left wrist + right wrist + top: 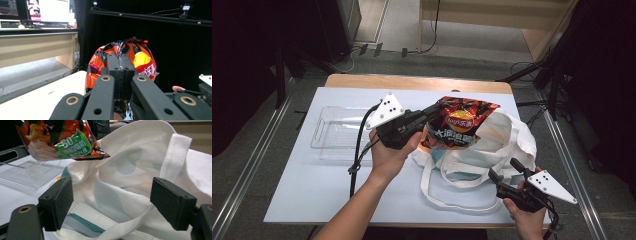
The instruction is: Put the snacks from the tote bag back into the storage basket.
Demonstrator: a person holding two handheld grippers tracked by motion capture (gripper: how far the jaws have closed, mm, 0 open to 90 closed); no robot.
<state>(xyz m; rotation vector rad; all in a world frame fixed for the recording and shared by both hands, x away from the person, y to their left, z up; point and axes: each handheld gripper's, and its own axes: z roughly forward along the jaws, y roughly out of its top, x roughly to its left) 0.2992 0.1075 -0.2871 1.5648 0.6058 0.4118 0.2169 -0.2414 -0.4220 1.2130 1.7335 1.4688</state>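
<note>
Right gripper (504, 170): nearest, at the table's front right corner; jaws spread wide with nothing between the pads, pointing at the bag's mouth.
Tote bag (502, 135): one white cloth bag lying on the white table cover (302, 200), handles looped toward the front; just beyond the right gripper, not touched by it.
Left gripper (432, 111): raised above the bag's left side, jaws pressed together on the top seam of the chip bag.
Chip bag (459, 122): one orange-red packet, hanging from the left gripper over the bag's opening.
Right gripper view: teal item (85, 223) inside the bag, and the packet's lower corner above the rim.
Left gripper view: the crimped seam pinched between the pads.
Clear tray (334, 132): one, far left.
</note>
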